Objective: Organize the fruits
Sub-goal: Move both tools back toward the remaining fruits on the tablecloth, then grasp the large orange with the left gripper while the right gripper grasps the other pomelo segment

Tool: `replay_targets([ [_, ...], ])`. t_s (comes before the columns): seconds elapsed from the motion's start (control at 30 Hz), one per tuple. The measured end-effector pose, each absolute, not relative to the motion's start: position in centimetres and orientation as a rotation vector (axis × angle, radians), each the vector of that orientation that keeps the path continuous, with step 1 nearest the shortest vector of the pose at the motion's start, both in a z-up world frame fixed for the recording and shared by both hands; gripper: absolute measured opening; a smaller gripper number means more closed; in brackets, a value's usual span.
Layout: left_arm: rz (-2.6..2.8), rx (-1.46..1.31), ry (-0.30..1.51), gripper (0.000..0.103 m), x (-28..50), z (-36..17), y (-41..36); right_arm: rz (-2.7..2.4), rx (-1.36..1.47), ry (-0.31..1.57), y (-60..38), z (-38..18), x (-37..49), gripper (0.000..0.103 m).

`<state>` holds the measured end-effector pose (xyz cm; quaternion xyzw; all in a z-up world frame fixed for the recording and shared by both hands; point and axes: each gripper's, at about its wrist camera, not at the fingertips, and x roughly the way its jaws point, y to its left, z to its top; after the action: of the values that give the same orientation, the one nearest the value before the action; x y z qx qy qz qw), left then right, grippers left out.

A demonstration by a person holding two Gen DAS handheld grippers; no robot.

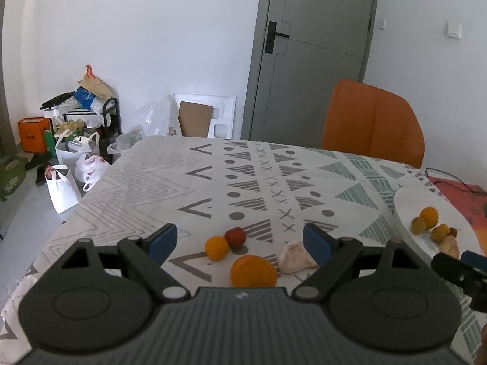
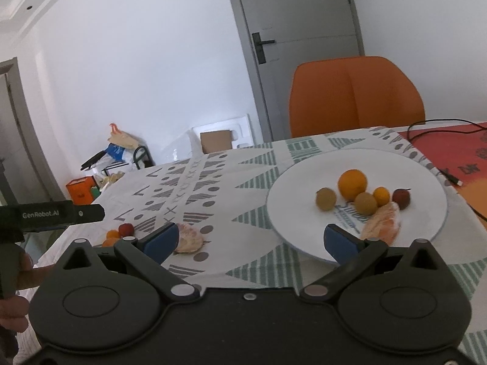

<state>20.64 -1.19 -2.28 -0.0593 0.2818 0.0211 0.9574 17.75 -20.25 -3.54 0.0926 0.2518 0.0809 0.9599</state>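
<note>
White lettering "GenRobot.AI" runs along the black body of the left tool (image 2: 51,214), seen from the right wrist view. Blue print on the white plate (image 2: 304,237) and dark characters on the red mat (image 2: 465,158) are too blurred to read

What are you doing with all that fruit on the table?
A person is sorting fruit with a gripper in each hand. Several pieces already sit on the white plate, including a big orange. Four are left on the tablecloth: a large orange fruit, a small orange one, a red one and a pale peeled piece. The left gripper is open near those; the right gripper is open and empty by the plate.
</note>
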Motion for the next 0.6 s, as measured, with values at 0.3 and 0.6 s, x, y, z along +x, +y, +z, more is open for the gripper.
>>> replay_targets([
  [0.3, 0.051, -0.137, 0.607, 0.079, 21.1, -4.6, -0.7, 0.202, 0.166, 0.536, -18.9, -4.0, 19.0, 0.103],
  [0.6, -0.018, -0.159, 0.635, 0.049, 22.0, -6.2, -1.3, 0.253, 0.144, 0.560, -17.2, -4.2, 19.9, 0.103],
])
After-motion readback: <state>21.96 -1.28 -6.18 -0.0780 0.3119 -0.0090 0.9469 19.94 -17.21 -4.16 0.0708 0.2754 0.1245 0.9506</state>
